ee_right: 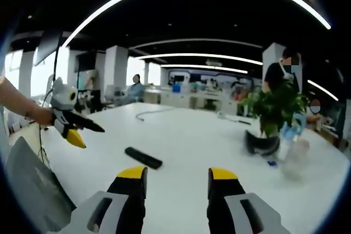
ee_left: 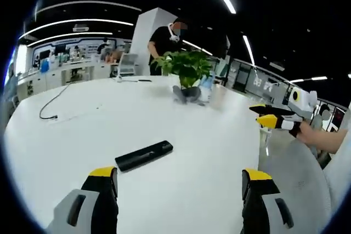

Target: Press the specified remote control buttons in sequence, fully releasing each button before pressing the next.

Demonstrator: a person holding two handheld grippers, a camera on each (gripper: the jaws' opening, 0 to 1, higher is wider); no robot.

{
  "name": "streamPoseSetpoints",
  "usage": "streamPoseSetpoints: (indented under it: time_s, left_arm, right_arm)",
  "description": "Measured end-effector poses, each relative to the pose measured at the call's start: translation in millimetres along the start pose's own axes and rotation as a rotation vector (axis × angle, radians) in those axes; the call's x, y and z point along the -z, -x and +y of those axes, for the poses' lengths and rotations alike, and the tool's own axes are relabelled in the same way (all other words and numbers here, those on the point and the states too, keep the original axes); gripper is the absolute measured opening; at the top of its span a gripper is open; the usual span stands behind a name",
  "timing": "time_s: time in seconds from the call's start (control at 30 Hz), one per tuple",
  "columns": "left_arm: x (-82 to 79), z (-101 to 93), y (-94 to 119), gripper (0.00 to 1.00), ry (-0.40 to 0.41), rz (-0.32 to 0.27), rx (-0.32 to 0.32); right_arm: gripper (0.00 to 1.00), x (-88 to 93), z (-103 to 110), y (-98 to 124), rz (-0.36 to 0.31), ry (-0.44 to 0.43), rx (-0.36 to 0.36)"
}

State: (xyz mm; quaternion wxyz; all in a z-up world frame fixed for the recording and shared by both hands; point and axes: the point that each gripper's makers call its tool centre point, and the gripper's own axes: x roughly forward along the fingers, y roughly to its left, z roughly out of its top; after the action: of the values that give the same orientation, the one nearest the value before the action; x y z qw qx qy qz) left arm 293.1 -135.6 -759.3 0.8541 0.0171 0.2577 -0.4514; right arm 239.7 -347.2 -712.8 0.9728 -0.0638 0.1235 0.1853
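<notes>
A black remote control (ee_left: 144,155) lies flat on the white table (ee_left: 109,113), a little beyond my left gripper (ee_left: 178,178), whose jaws stand wide open with nothing between them. In the right gripper view the remote (ee_right: 143,158) lies left of centre, just past my right gripper (ee_right: 177,175), which is open and holds nothing. Each gripper also appears in the other's view, held by a hand off the table's edge: the right gripper (ee_left: 259,114) at the right, the left gripper (ee_right: 92,137) at the left. Neither touches the remote.
A potted green plant (ee_left: 186,72) with a bottle beside it stands at the table's far side. A dark cable (ee_left: 52,105) trails over the far left. A grey chair back (ee_left: 296,173) stands by the near edge. A person (ee_left: 167,39) stands behind the plant.
</notes>
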Motion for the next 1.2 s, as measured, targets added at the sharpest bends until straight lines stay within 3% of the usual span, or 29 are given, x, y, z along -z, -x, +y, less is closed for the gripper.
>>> streamPoseSetpoints:
  time_s: [0.57,0.9,1.03,1.2]
  left_arm:
    - [2.5,30.2,-36,0.96,-0.118,0.149,0.058]
    - [8.1,49.0,-49,0.95,-0.126,0.208,0.067]
    - [12.6,56.8,-53,0.93,-0.167,0.248,0.069]
    - [9.4,64.9,-58,0.91,-0.207,0.264,0.066]
  right_arm:
    - [0.42,4.3,-2,0,0.026,0.007,0.018]
    - [0.43,3.9,-3,-1,0.021,-0.008,0.018]
    - [0.46,1.8,-2,-2,0.009,-0.015,0.010]
    - [0.57,1.3,1,-4,0.006,-0.024,-0.003]
